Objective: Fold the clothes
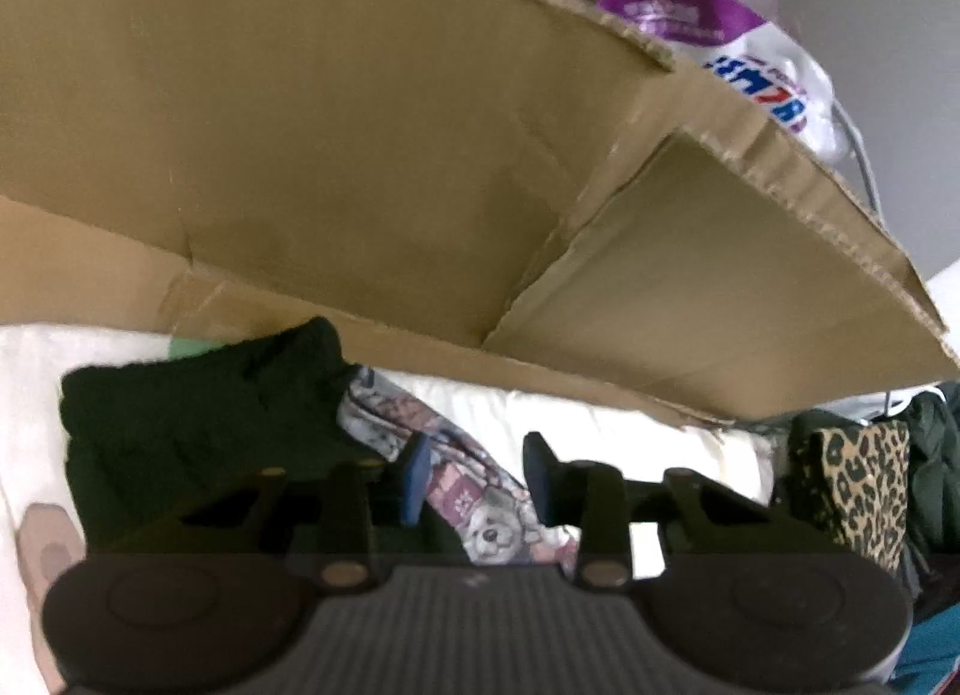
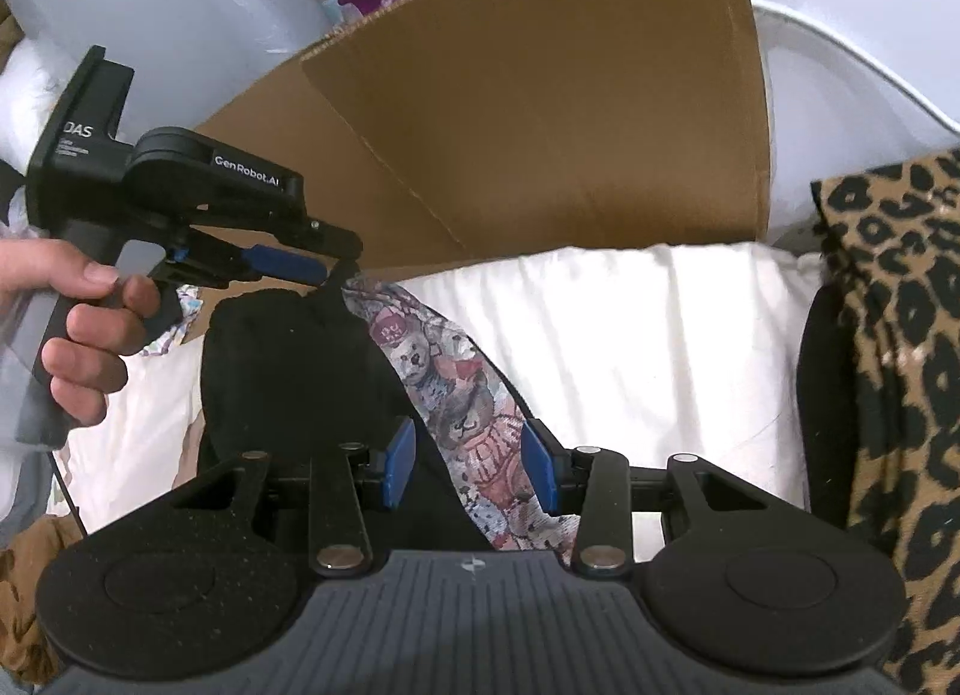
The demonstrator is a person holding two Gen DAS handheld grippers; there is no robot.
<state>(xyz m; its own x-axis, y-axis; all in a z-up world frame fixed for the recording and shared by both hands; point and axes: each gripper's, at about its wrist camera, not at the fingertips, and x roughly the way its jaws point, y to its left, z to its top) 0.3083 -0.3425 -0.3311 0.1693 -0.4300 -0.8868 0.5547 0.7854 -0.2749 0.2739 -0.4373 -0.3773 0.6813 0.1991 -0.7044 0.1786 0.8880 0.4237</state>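
The black garment (image 2: 288,371) with its bear-print lining (image 2: 462,401) lies bunched on the white bedding (image 2: 660,335), at 12 o'clock from both claws. The left claw (image 2: 336,266) looks near-closed at the garment's far corner; whether it pinches cloth, I cannot tell. The right claw (image 2: 471,464) stands released astride the lining. Good practice: grip matching corners, tension evenly, keep clear of the cardboard box (image 2: 540,125).

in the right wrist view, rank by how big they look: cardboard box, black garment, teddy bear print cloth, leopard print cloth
1. cardboard box
2. leopard print cloth, though it lies nearer the camera and is cut off by the frame
3. black garment
4. teddy bear print cloth
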